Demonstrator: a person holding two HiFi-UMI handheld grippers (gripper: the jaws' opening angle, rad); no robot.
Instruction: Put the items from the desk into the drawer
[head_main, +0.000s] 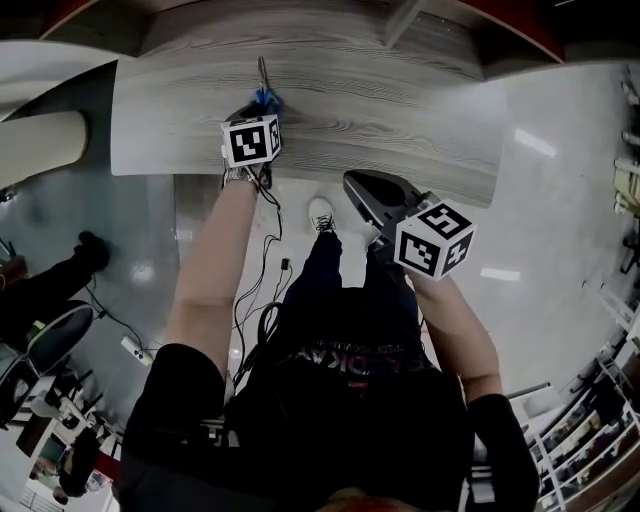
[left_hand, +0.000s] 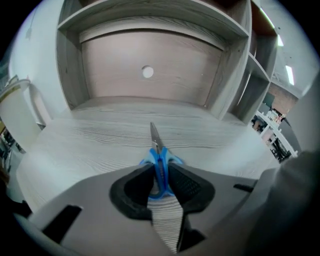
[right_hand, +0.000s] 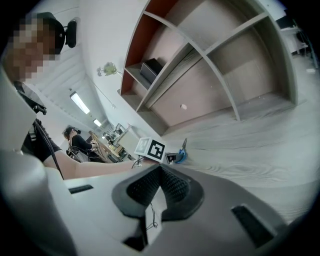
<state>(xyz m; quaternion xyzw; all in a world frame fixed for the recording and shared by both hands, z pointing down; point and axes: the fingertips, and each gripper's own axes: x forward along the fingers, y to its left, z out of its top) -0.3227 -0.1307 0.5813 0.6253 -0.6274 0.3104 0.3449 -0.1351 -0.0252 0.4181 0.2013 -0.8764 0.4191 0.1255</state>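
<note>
One pair of blue-handled scissors (left_hand: 159, 156) pinched in left gripper (left_hand: 159, 169) | grey wood-grain desk (left_hand: 100, 140) below | right gripper (right_hand: 160, 168) pressed together, empty

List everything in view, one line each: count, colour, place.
scissors: 1, blue handles, clamped in left gripper over the desk
desk: 1, grey wood grain, in front of the person
shelves: 1 unit, grey with a red side panel, behind the desk
box: 1, black, on a shelf at the red end
cables: a few, black, trailing below the desk edge
power strip: 1, white, on the floor at left
left gripper: 1, grey, shut on the scissors
right gripper: 1, grey, jaws together, empty, by the desk edge
shoe: 1, white, on the floor under the desk edge
</note>
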